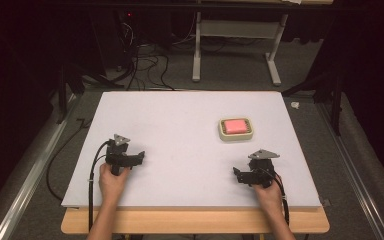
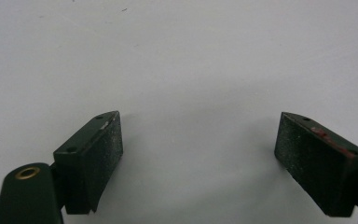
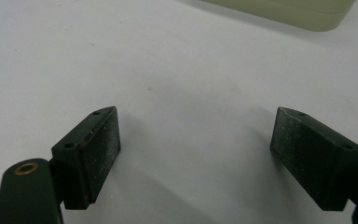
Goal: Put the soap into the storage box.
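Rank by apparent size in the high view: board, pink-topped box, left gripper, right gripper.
1. Board, by far the largest.
2. Left gripper and right gripper: look alike, no ranking between them.
3. Box, slightly smaller, though it sits farther from the camera.

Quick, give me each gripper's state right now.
Left gripper: open, jaws wide apart, holding nothing.
Right gripper: open, jaws wide apart, holding nothing; the cream box sits ahead of it, untouched.

No readable text, label, brand, number or sign appears on anything here.
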Available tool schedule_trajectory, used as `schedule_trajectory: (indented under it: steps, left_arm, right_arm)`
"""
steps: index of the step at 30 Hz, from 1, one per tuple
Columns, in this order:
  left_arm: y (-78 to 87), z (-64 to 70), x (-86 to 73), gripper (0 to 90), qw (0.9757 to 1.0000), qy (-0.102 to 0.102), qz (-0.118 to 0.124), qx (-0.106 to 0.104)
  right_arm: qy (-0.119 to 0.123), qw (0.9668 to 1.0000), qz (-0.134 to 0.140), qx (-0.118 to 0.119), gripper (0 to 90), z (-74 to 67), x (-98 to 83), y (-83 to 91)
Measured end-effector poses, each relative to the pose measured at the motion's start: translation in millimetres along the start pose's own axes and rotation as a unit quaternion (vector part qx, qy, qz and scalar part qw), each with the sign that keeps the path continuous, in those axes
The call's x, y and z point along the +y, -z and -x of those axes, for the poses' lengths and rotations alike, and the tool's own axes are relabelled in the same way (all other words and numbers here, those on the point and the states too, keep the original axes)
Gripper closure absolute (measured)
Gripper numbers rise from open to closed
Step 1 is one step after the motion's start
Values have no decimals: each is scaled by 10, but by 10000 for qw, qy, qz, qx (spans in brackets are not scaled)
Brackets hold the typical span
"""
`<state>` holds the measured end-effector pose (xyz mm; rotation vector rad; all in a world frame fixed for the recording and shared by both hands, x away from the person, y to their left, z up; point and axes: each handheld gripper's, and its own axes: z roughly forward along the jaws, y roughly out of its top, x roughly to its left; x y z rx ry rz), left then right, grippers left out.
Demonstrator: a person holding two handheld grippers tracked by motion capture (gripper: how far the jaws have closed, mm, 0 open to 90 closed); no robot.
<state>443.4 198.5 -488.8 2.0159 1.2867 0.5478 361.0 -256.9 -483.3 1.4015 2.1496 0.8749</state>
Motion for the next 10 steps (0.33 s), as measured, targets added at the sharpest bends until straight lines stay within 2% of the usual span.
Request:
schedule_trajectory:
  steps: [10]
  left_arm:
    - [0, 1, -1, 156, 10000, 1, 6, 2]
  right_arm:
    - [-4, 10000, 21, 19, 163, 6, -7, 0]
